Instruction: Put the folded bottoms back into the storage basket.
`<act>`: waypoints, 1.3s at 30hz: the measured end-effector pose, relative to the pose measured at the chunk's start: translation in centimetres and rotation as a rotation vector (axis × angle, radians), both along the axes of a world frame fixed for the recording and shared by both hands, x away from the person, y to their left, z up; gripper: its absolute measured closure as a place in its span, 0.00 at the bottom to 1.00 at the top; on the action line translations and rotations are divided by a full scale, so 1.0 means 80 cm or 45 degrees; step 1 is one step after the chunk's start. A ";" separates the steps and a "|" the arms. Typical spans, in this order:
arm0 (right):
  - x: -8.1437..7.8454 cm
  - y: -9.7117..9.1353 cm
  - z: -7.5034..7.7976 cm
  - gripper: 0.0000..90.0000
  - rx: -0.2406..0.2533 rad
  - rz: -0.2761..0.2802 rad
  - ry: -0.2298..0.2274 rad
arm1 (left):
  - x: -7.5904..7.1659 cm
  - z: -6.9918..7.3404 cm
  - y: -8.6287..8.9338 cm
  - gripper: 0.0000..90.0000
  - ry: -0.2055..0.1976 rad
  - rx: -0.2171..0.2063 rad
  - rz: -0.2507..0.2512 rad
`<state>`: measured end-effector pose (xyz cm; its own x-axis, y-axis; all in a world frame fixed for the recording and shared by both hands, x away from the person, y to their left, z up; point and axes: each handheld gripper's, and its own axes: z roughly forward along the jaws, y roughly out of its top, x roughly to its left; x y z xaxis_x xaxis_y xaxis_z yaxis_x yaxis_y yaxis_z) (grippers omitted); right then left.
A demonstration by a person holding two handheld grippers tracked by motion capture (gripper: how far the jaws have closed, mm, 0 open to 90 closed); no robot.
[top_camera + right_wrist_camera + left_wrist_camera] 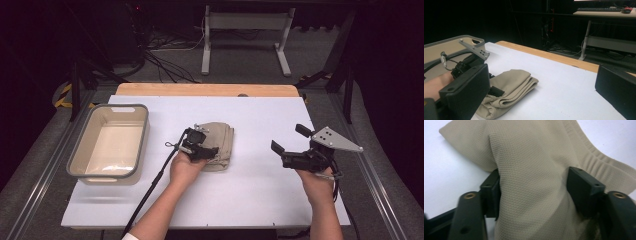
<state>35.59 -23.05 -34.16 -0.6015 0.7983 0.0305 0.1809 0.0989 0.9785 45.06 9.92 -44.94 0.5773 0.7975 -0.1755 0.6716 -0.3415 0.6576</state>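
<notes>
The white table (260, 195) carries a grey-rimmed tub (80, 165) at the left and a folded beige cloth (220, 142) near the middle, just beside the tub but not touching it.

The left gripper (534, 192) has its 2 jaws set around a raised fold of the cloth, both pads against the fabric; the grip looks light. The right gripper (289, 142) hangs wide and empty, well apart from the cloth.

Risk: only the top layer may be pinched, so a lift could unfold the cloth or let it slip.

Hidden: the cloth's near edge sits under the left hand (184, 167); how many layers are caught cannot be told.
</notes>
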 end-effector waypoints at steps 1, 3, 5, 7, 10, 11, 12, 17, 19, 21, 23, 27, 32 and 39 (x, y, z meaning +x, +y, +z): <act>0.000 0.000 0.000 0.00 -0.001 0.000 0.002 | 0.000 0.000 0.000 0.46 0.000 -0.008 -0.008; 0.000 0.002 0.000 0.00 -0.006 0.003 0.003 | 0.000 0.000 0.000 0.51 0.004 -0.016 -0.019; 0.000 0.003 -0.001 0.00 -0.009 0.005 0.003 | -0.001 0.001 0.001 0.55 0.001 -0.021 -0.025; 0.001 0.003 -0.001 0.00 -0.013 0.006 0.002 | -0.001 0.002 0.001 0.60 0.001 -0.023 -0.037; 0.001 0.003 -0.001 0.00 -0.013 0.005 0.004 | -0.001 0.002 0.002 0.64 -0.008 -0.020 -0.050; 0.001 0.003 -0.001 0.00 -0.011 0.005 0.005 | -0.002 0.002 0.001 0.65 -0.009 -0.018 -0.053; 0.001 0.003 -0.001 0.01 -0.011 0.005 0.006 | -0.003 0.002 0.001 0.66 -0.021 -0.011 -0.056; 0.001 0.003 -0.001 0.01 -0.015 0.002 0.006 | -0.005 0.003 0.001 0.70 -0.059 -0.011 -0.070; 0.001 0.002 -0.001 0.01 -0.012 0.000 0.008 | -0.004 0.002 0.004 0.71 -0.059 -0.037 -0.073; 0.001 0.001 -0.001 0.01 -0.011 -0.003 0.009 | -0.005 0.002 0.007 0.72 -0.074 -0.055 -0.076; 0.001 0.000 -0.001 0.01 -0.006 -0.003 0.007 | -0.005 0.004 0.009 0.73 -0.108 -0.080 -0.073; 0.000 -0.001 0.000 0.01 -0.002 -0.008 0.006 | -0.008 0.011 0.010 0.74 -0.139 -0.082 -0.093; 0.000 -0.001 0.000 0.01 -0.002 -0.009 0.003 | -0.012 0.018 0.012 0.75 -0.172 -0.100 -0.104; 0.000 -0.001 0.000 0.01 -0.001 -0.011 0.002 | -0.019 0.034 0.016 0.75 -0.211 -0.131 -0.119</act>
